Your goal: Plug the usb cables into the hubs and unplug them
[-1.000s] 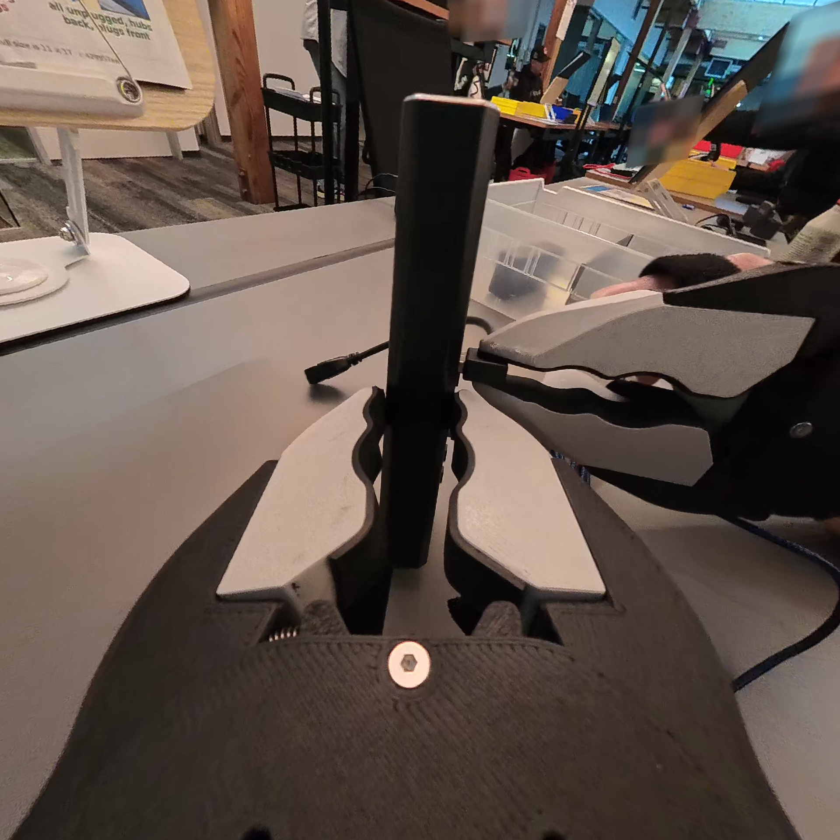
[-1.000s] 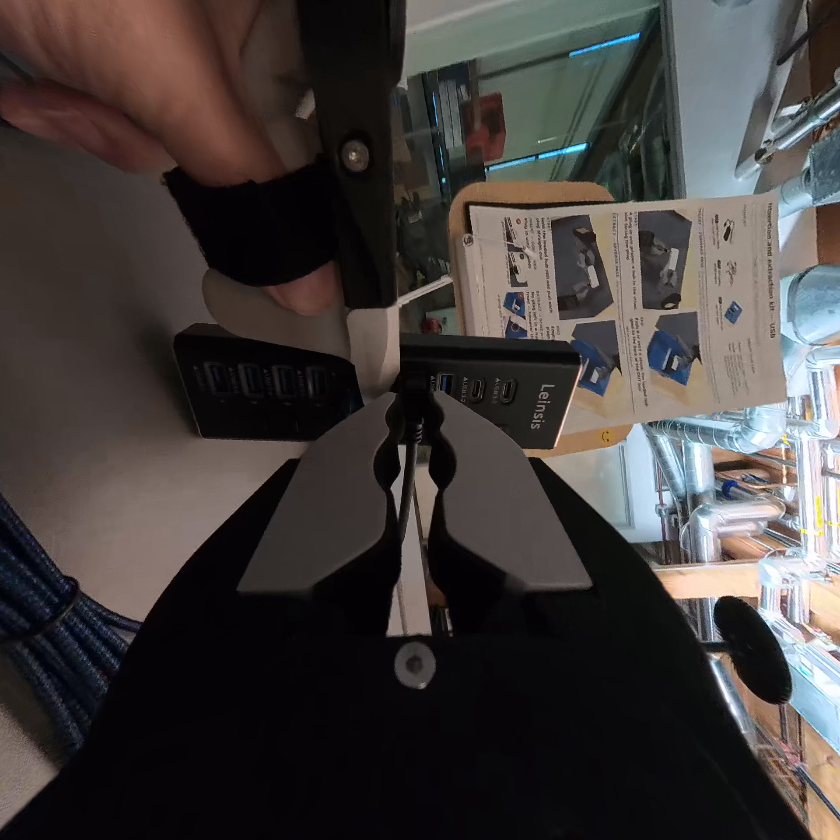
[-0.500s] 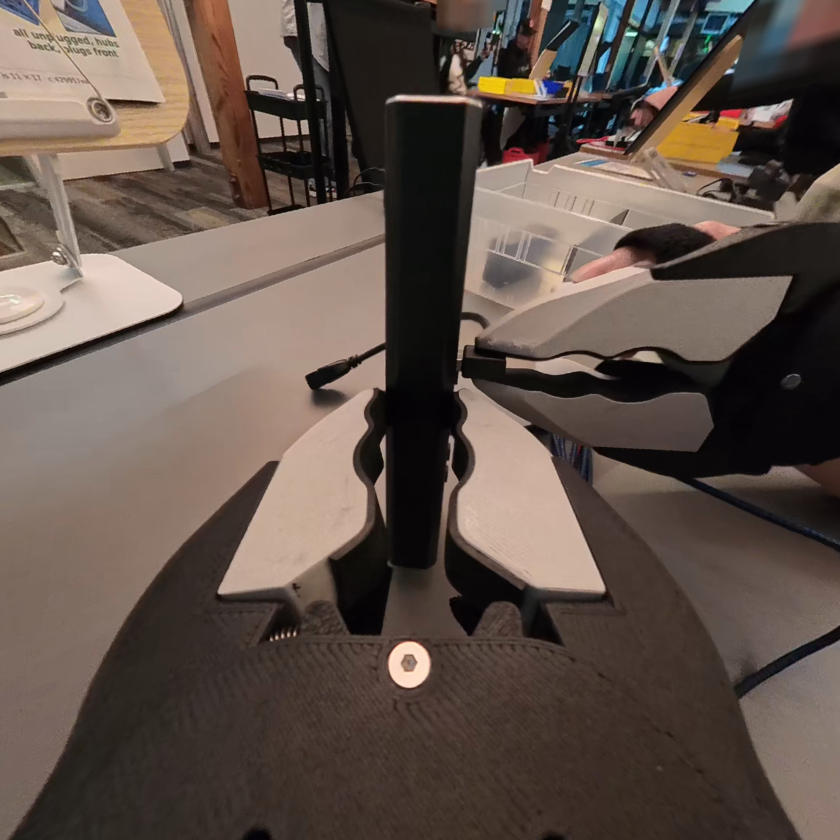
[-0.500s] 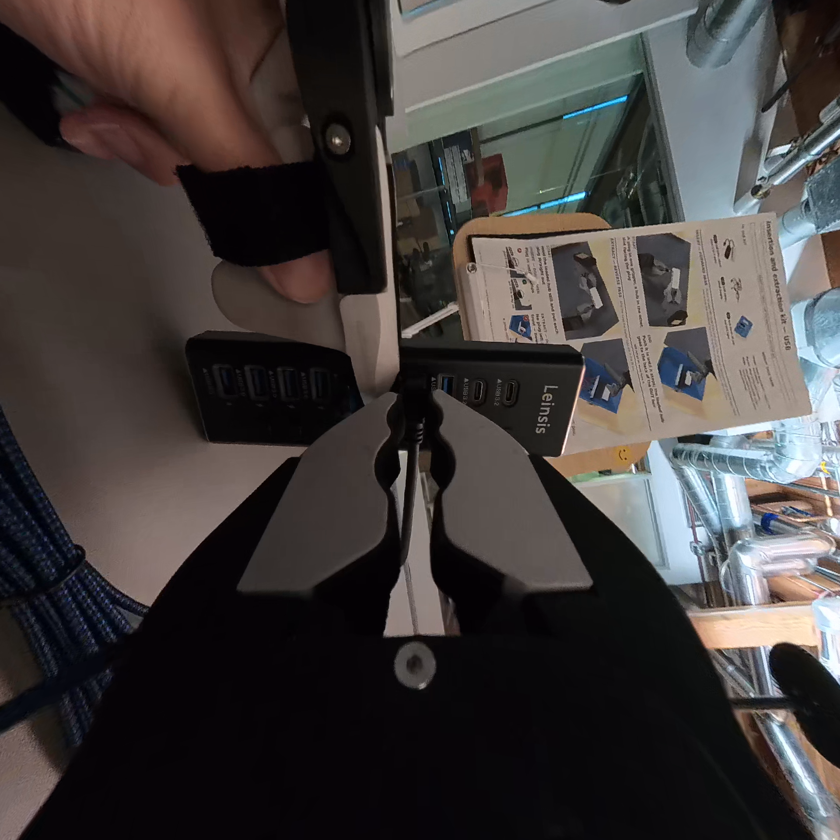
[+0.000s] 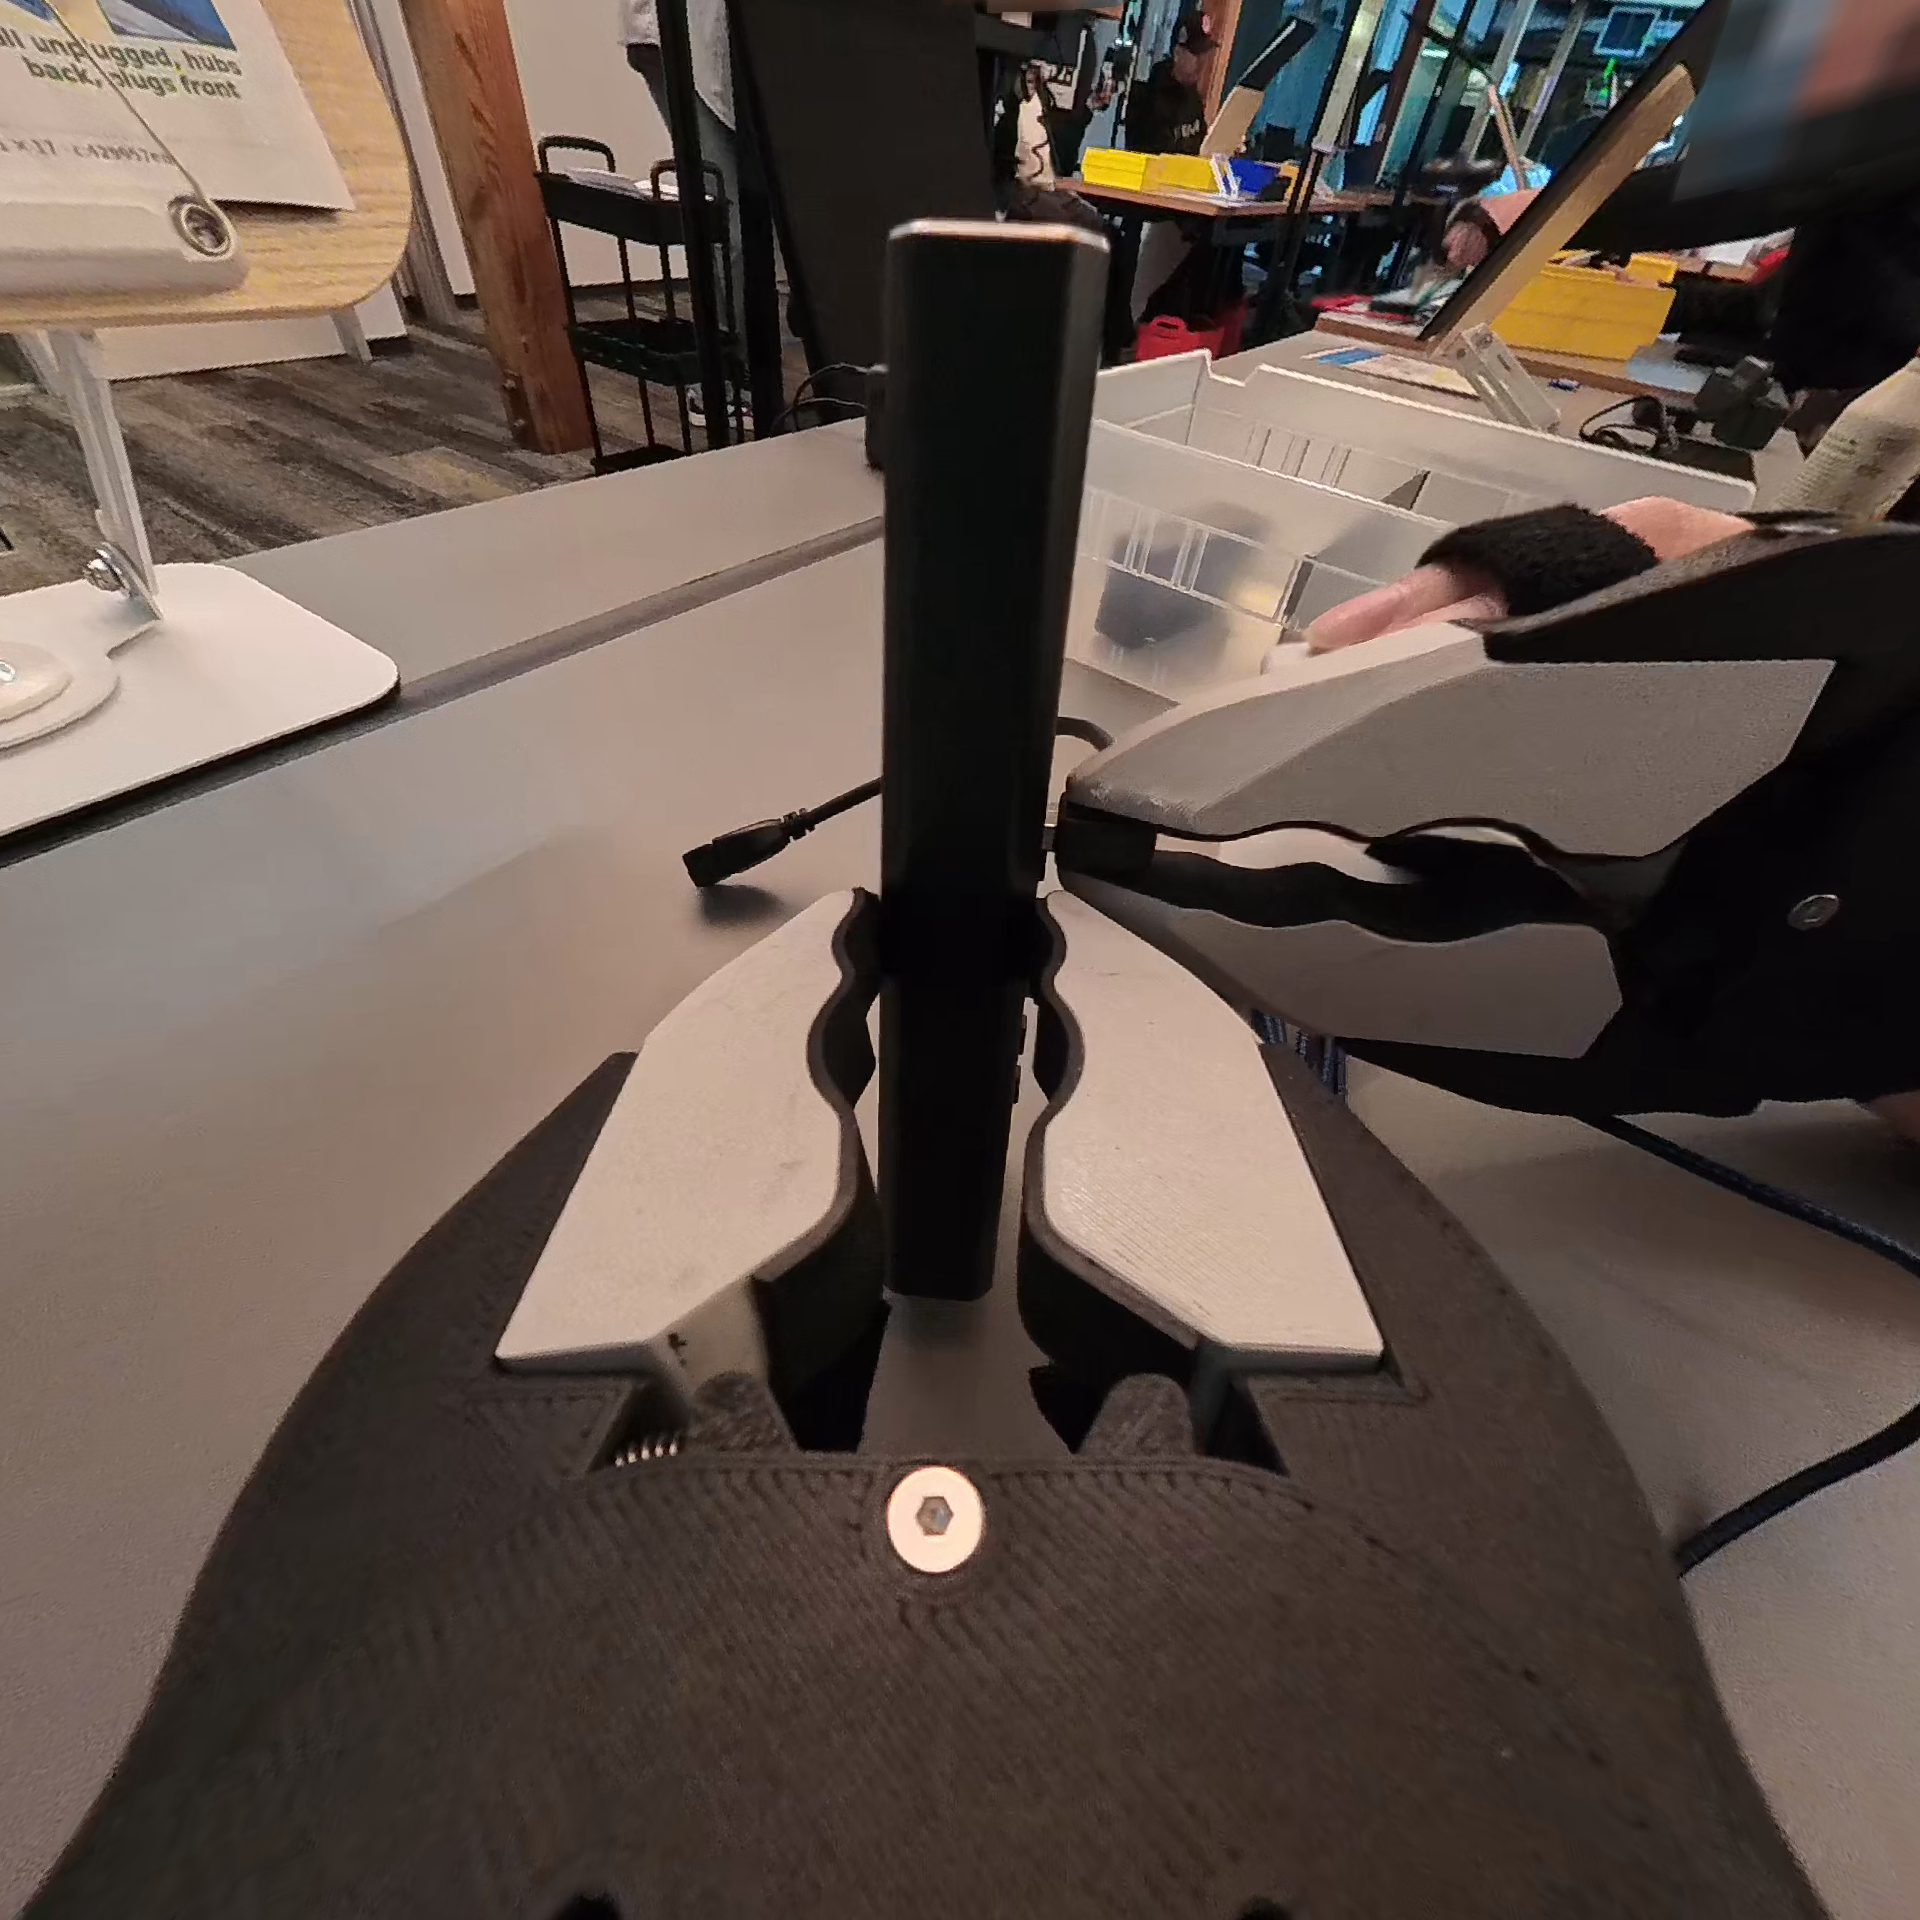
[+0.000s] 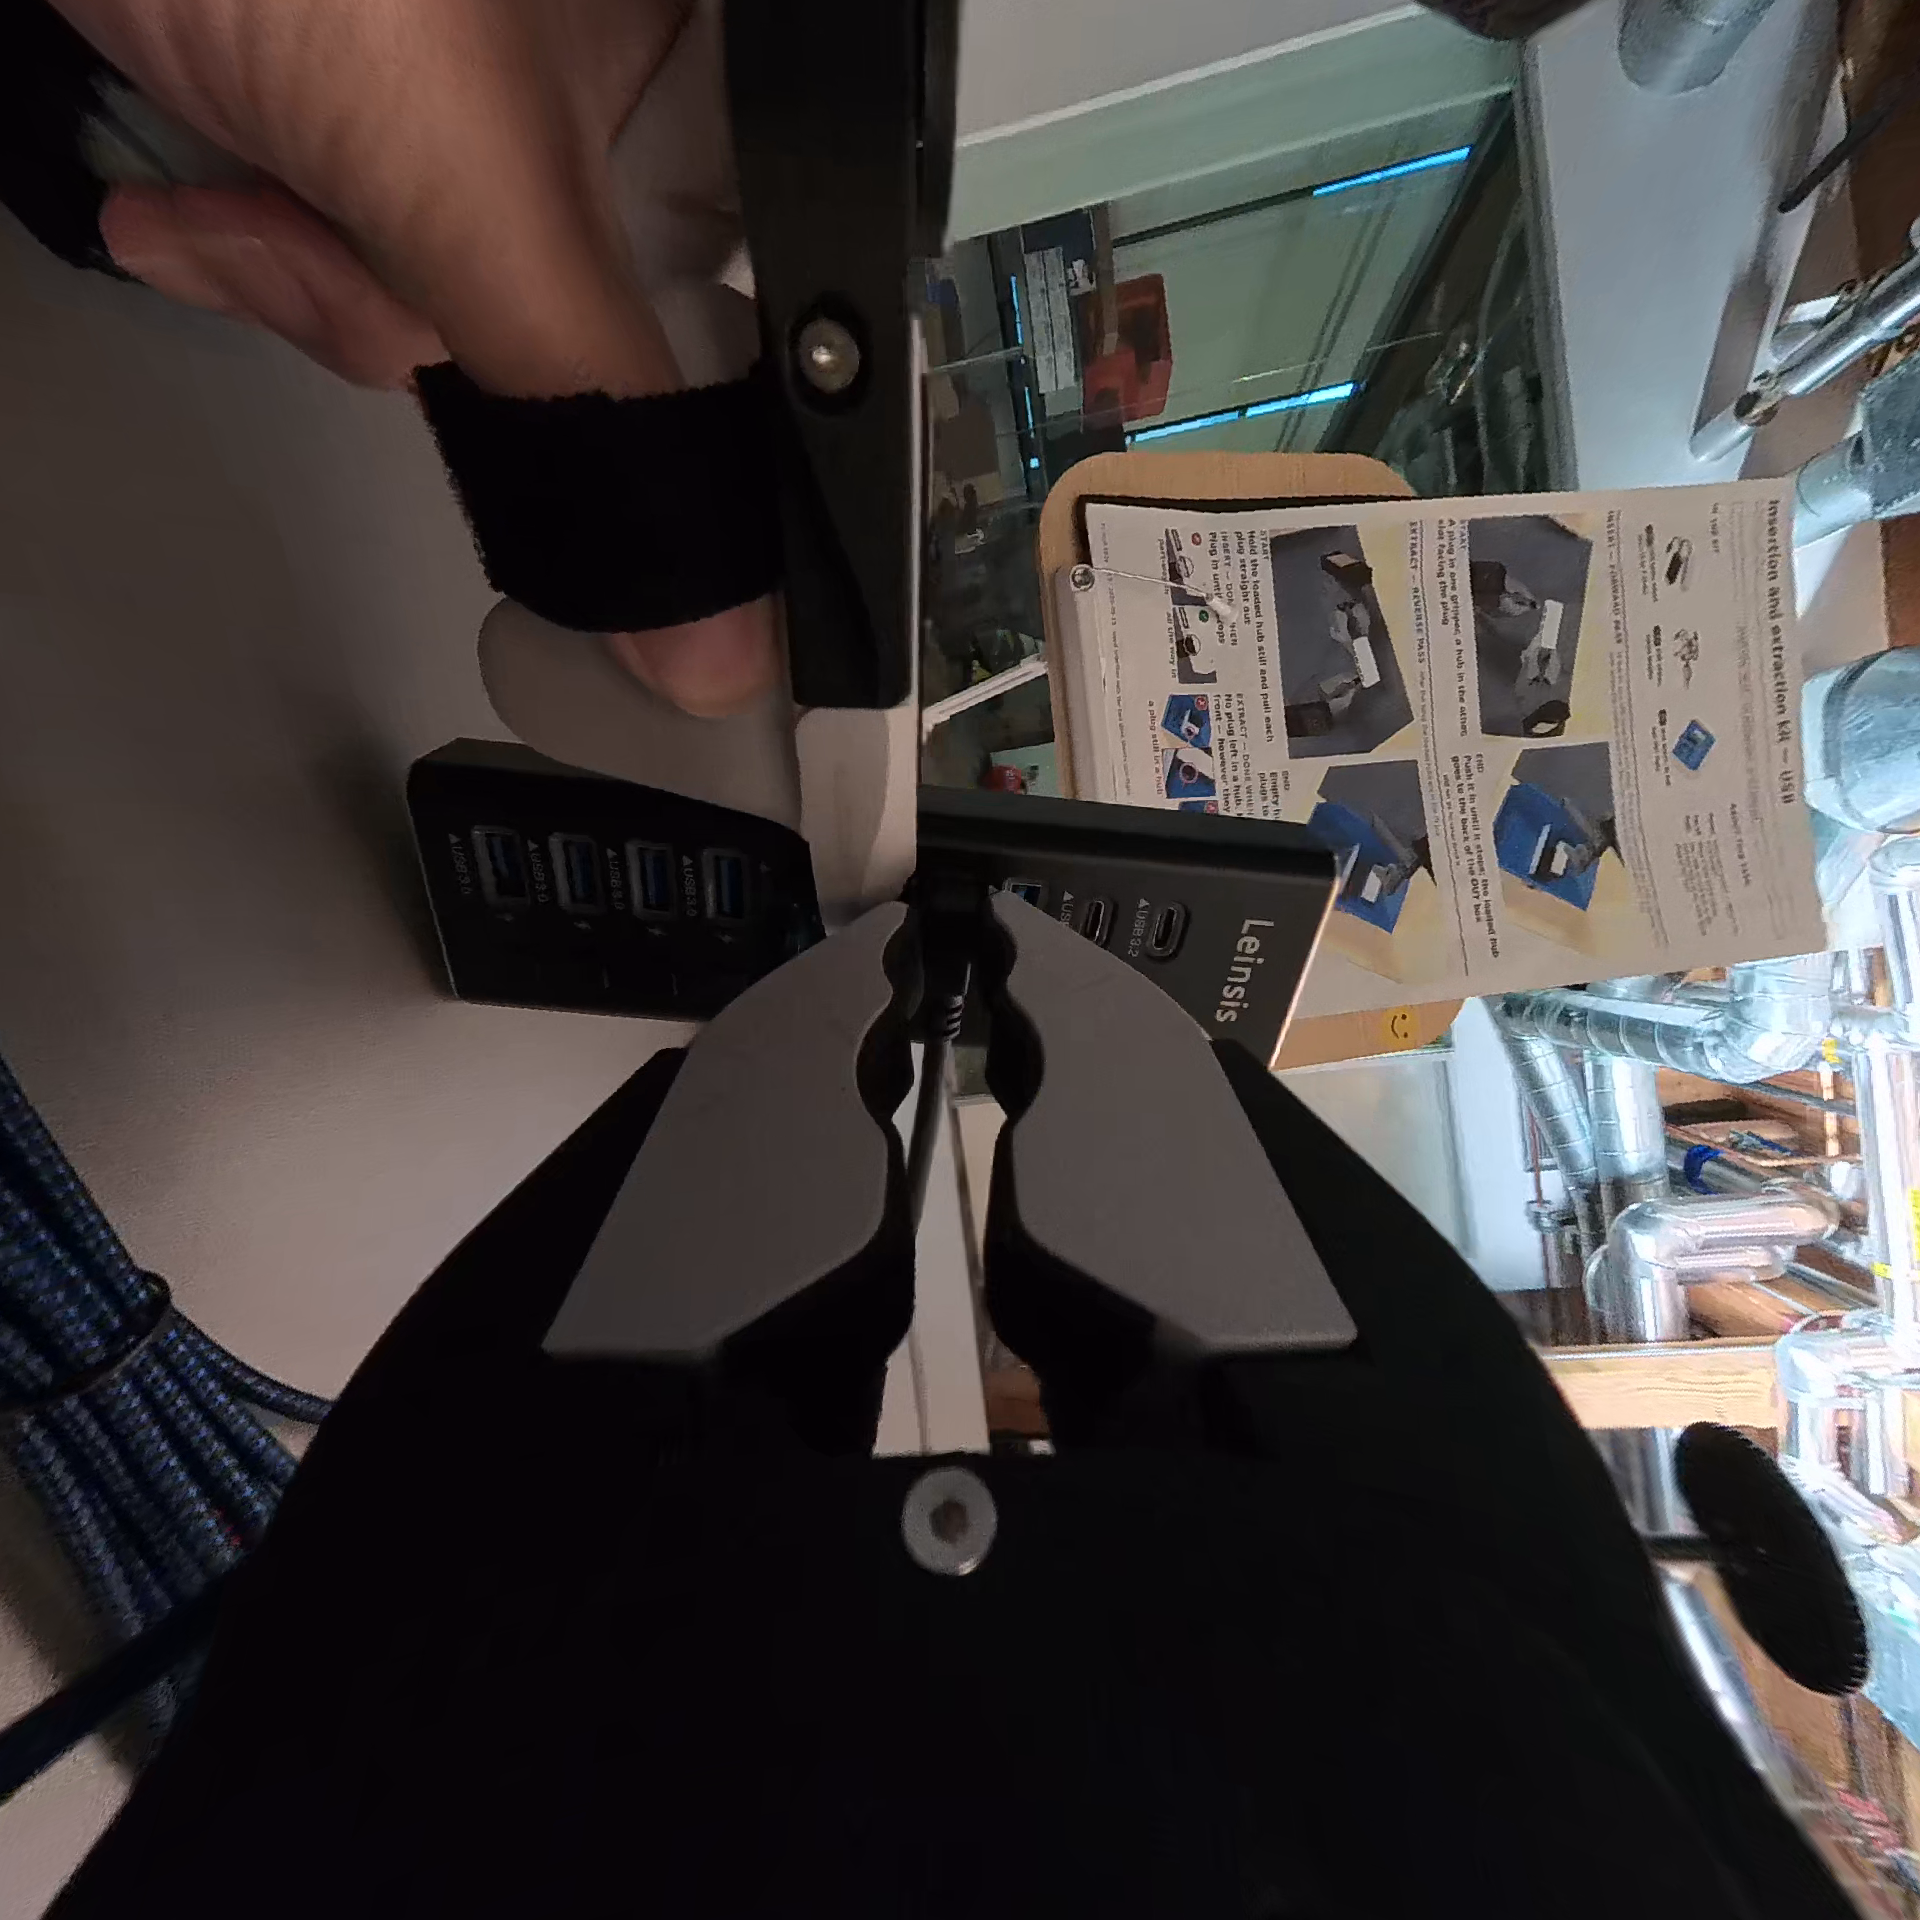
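On the counter (image 5: 436, 966) at far left a stand (image 5: 187, 665) is seen, then a loose plug (image 5: 743, 857) lying free. At centre, the hub (image 5: 982, 644) is held upright, clamped in the left claw (image 5: 951, 935). From the right, the right claw (image 5: 1060, 847) is closed on a plug (image 6: 940, 914) seated against the hub's port face. A second hub (image 6: 603, 894) lies beyond. If the plug is pulled off-axis, it could bind, or the hub could be twisted out of its grip.
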Tool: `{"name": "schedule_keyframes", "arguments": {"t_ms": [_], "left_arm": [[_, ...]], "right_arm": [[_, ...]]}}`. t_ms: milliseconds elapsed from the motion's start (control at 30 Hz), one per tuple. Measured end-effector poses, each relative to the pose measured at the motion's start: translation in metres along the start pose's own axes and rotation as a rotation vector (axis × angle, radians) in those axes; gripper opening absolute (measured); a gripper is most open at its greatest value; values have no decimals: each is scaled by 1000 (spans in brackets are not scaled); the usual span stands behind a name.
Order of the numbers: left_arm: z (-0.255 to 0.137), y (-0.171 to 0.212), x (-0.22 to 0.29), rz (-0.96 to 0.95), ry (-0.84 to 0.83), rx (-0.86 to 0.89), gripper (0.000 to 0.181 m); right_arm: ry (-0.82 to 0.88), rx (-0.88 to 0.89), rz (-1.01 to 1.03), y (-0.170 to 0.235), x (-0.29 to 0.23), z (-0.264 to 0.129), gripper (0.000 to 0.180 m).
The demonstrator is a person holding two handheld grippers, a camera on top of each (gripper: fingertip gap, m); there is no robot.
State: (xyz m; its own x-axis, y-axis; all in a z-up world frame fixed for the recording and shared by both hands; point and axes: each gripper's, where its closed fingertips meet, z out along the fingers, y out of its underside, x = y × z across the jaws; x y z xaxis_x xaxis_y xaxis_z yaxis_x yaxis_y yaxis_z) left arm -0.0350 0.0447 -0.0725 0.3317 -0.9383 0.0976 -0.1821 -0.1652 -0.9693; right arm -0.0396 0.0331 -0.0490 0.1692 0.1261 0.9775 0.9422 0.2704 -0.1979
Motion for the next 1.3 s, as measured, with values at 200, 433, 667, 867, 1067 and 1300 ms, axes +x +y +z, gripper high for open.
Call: {"name": "schedule_keyframes", "arguments": {"t_ms": [200,433,667,867,1067,1300], "left_arm": [[2,-1,-2,7,-16,12,26],[4,-1,-4,-43,-28,40,27],[6,0,2,-7,2,22,27],[5,0,-2,-53,-9,25,27],[6,1,2,-17,12,18,27],[8,0,-1,-68,5,24,28]], "right_arm": [[-3,9,36,2,1,1,9],[1,-12,52,4,1,4,9],[-28,23,64,5,1,-2,9],[31,-63,0,5,1,1,9],[-24,10,61,4,0,-3,9],[31,-80,37,8,2,1,9]]}}
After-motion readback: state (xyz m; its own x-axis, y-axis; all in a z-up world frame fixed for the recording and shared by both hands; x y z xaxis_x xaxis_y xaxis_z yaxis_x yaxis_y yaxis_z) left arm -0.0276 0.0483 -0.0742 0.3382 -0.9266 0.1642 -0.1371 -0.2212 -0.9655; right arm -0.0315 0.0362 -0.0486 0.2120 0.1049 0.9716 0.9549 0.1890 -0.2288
